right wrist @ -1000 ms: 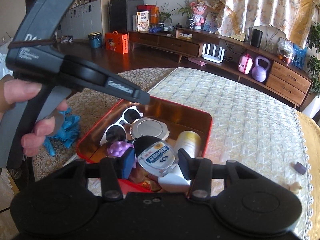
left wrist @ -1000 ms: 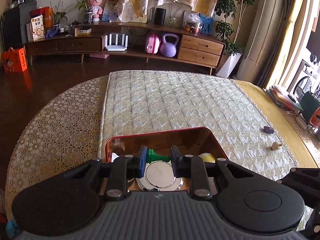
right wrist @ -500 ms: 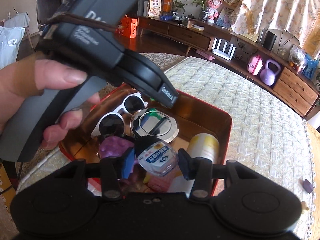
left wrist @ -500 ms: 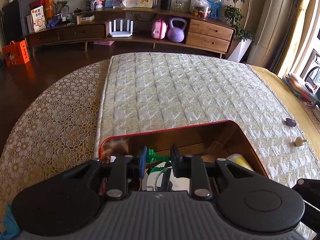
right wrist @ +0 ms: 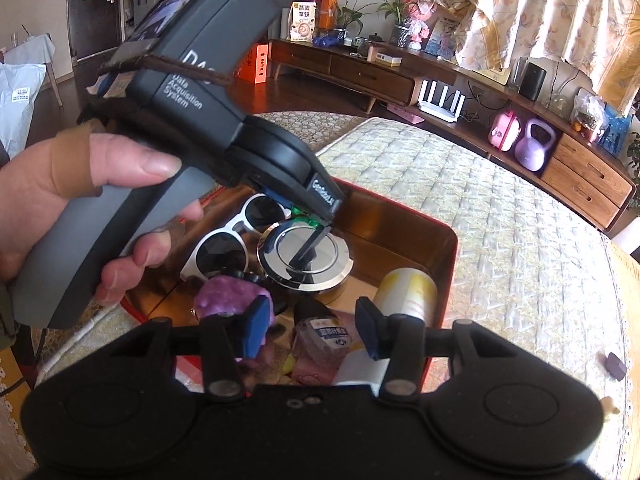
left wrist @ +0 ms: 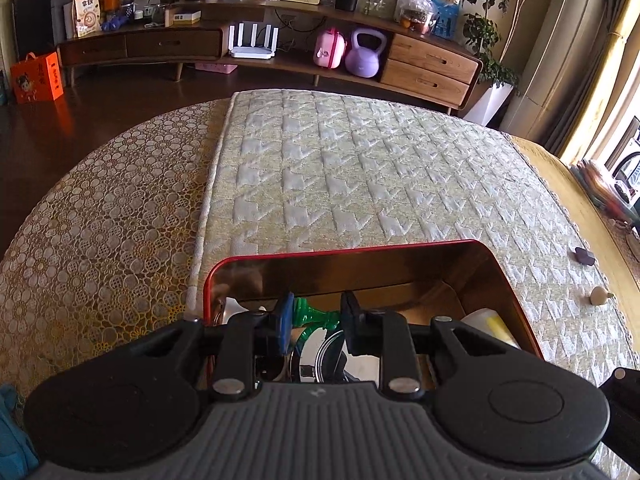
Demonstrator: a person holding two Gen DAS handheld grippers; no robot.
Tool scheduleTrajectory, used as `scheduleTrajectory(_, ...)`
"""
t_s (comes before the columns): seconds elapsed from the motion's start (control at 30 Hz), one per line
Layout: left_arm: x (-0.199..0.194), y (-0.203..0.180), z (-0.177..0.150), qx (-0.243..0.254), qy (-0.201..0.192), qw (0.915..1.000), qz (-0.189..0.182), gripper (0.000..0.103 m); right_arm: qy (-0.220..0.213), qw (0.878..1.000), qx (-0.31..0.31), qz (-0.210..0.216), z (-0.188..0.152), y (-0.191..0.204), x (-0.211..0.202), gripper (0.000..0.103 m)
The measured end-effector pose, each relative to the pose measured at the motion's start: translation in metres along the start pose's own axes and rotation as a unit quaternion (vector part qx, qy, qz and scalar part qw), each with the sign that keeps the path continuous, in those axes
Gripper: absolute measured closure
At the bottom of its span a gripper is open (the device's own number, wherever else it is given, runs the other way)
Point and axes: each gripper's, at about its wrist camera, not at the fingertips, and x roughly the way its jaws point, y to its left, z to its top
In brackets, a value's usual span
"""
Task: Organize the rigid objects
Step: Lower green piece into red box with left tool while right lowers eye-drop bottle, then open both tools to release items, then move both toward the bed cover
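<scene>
A red metal box (left wrist: 516,304) (right wrist: 448,264) sits on the quilted bed cover. My left gripper (left wrist: 316,320) is shut on a green chess-like piece (left wrist: 310,314) and holds it inside the box, over a round chrome disc (right wrist: 306,256). My right gripper (right wrist: 312,330) is open above the box's near end; a small clear bottle with a blue label (right wrist: 320,338) lies below it in the box, free of the fingers. The box also holds white sunglasses (right wrist: 236,236), a purple lumpy object (right wrist: 224,296) and a cream and yellow bottle (right wrist: 408,292).
A small dark purple block (left wrist: 584,256) (right wrist: 616,364) and a small beige knob (left wrist: 598,295) lie on the cover to the right of the box. A long wooden sideboard (left wrist: 280,52) stands across the floor beyond the bed. Blue cloth (left wrist: 12,432) lies at the left edge.
My right gripper has opened and let the small bottle drop into the box. My left gripper has moved lower into the box with the green piece in it.
</scene>
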Motion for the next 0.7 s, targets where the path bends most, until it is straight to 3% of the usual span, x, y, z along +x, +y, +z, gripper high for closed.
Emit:
scheduleTrajectory(0.2,-0.008,0.006,-0.004,-0.020,0.001,0.9998,-0.004,0.075,-0.007,1.000,0.015,0.006,0.000,-0.003,-0.011,0.055)
scheduleTrajectory(0.37,-0.024,0.005,-0.010,-0.020,-0.015,0.9996,-0.011,0.049,-0.018,0.999,0.037,0.021,0.000,-0.007,-0.024,0.046)
scheduleTrajectory(0.53,-0.041,0.000,-0.014,-0.009,-0.026,0.9996,-0.006,0.047,-0.025,0.998,0.045,0.024,-0.001,-0.007,-0.037,0.043)
scheduleTrajectory(0.7,-0.062,-0.006,-0.019,-0.004,-0.043,0.9991,-0.003,0.036,-0.033,0.997,0.056,0.029,-0.004,-0.009,-0.052,0.039)
